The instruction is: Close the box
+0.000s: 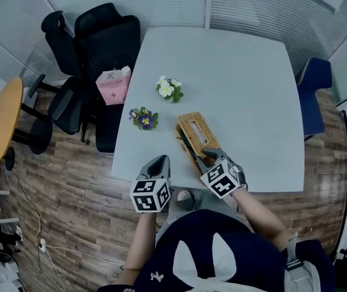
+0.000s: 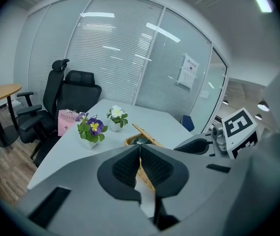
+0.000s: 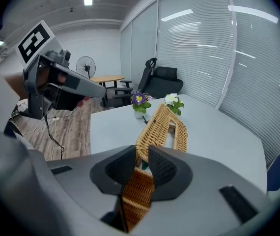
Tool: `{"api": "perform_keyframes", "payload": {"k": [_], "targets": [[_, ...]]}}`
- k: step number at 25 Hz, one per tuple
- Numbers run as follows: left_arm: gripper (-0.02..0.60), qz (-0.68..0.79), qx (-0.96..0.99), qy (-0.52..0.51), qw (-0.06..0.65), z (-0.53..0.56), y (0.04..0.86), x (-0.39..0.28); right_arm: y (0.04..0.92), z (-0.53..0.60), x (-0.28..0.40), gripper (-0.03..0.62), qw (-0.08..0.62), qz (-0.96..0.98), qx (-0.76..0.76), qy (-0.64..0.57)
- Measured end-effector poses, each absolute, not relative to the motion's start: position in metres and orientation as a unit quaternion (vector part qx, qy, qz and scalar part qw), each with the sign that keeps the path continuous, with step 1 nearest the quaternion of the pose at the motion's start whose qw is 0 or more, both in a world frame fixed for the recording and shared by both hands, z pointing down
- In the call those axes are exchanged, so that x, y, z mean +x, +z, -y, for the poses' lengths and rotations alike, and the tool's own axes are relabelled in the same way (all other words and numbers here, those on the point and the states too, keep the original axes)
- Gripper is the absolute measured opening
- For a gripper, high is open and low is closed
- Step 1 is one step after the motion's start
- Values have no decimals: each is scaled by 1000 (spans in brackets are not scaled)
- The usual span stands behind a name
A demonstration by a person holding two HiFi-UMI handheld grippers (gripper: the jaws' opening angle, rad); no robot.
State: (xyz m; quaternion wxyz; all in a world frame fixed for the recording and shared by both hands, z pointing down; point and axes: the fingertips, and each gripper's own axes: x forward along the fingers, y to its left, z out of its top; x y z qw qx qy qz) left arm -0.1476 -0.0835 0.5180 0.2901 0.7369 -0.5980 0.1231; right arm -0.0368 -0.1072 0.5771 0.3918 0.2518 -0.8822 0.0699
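Observation:
A woven wicker box (image 1: 193, 137) lies near the front edge of the white table (image 1: 240, 84). Its lid (image 3: 160, 124) stands raised and tilted, hinged along one long side. My right gripper (image 3: 141, 154) is shut on the near edge of that lid, with wicker between the pads. In the head view the right gripper (image 1: 208, 158) sits at the box's near end. My left gripper (image 1: 159, 162) hangs shut at the table's front edge, left of the box, with nothing between its fingers. In the left gripper view its jaws (image 2: 140, 154) meet, and the box (image 2: 141, 140) shows just beyond them.
A pot of purple flowers (image 1: 143, 118) and a pot of white flowers (image 1: 169, 89) stand left of the box. A pink carton (image 1: 114, 85) rests on a black office chair (image 1: 103, 47) at the table's left. A round wooden table (image 1: 6, 117) is far left, a blue chair (image 1: 315, 90) right.

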Motion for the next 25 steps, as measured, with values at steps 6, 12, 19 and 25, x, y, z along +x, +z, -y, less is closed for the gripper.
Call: {"api": "perform_keyframes", "payload": {"k": [6,12,19,25], "targets": [[26,604,732,122,292,80,519,-152,582,105,-40,86,402,880,245,62],[26,606,730,121,293,79,520,-154,588,103,-43,87,408,878,241,57],[26,610,726,120,294,78,520,-157,594,104,-45,86,416,876,239,52],[26,614,722,120,296,77,521,-160,601,102,-47,83,426,873,231,53]]}}
